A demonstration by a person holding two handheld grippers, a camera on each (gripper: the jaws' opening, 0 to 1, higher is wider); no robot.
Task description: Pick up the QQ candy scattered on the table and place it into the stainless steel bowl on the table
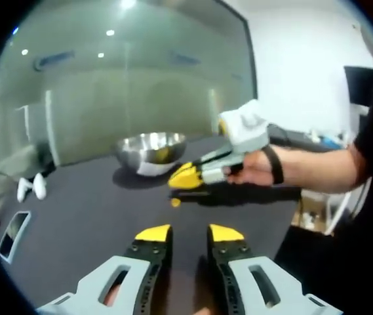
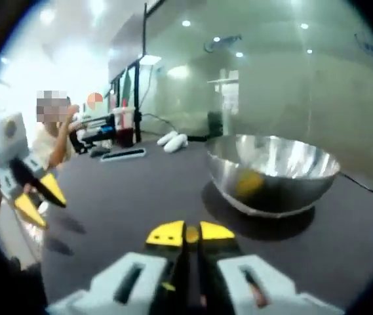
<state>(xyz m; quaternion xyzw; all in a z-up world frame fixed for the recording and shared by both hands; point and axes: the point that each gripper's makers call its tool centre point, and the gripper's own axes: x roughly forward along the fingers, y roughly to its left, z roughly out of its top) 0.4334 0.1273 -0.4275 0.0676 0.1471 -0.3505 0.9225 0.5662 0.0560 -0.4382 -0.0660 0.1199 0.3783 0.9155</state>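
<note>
Fingers of the right gripper (image 2: 191, 233) pinched a yellow candy (image 2: 191, 234) near the bowl (image 2: 273, 172); left gripper (image 1: 189, 233) stood open. Next, likely carrying it over the bowl.

My left gripper (image 1: 190, 233) has its yellow-tipped jaws parted. My right gripper (image 2: 191, 232) has its jaws pressed together on a small yellow-orange piece; ahead of the left one, my hand (image 1: 259, 168) grips it, wrist strapped.

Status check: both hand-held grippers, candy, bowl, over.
Left hand-held gripper open, empty. Right hand-held gripper shut on a candy, short of the bowl. One candy on the table. Path clear.
</note>
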